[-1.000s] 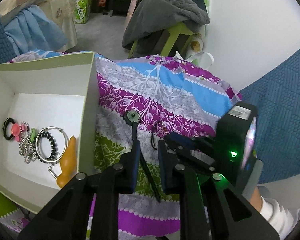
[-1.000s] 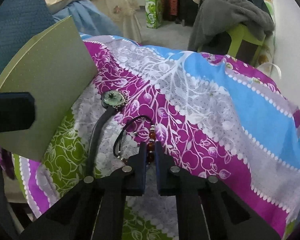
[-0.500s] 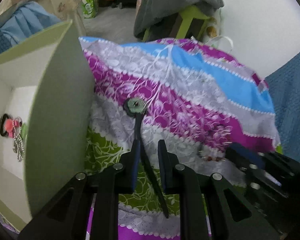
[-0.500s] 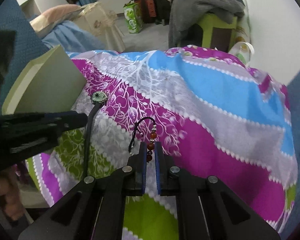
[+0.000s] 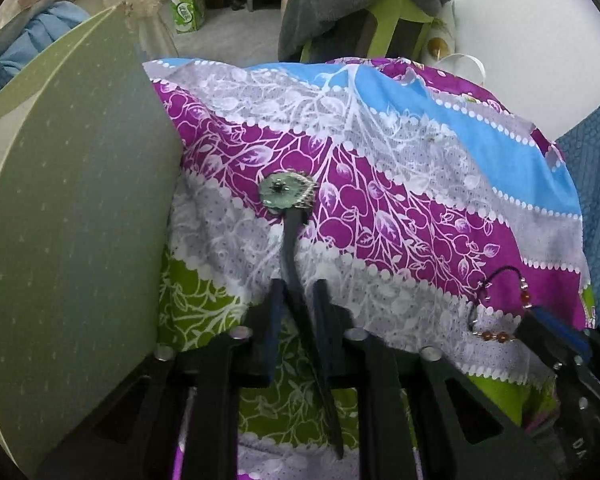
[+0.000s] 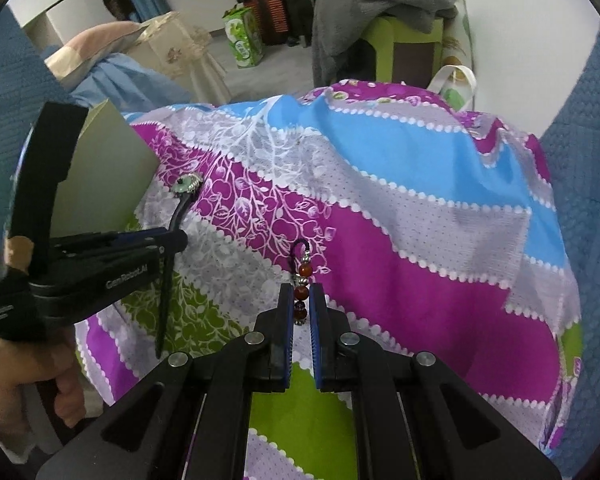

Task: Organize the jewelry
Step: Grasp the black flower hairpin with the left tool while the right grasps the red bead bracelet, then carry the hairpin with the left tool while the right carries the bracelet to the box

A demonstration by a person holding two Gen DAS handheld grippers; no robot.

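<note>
A black cord necklace with a green pendant lies on patterned cloth, its cord between the closing left gripper. The right gripper clamps a beaded bracelet. A green box wall stands just left, hiding its inside.

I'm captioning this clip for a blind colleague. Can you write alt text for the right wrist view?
The right gripper is shut on a red beaded bracelet above a purple, blue and green patterned cloth. At left, the left gripper closes around the black strap of a green-faced watch beside a green box.
</note>
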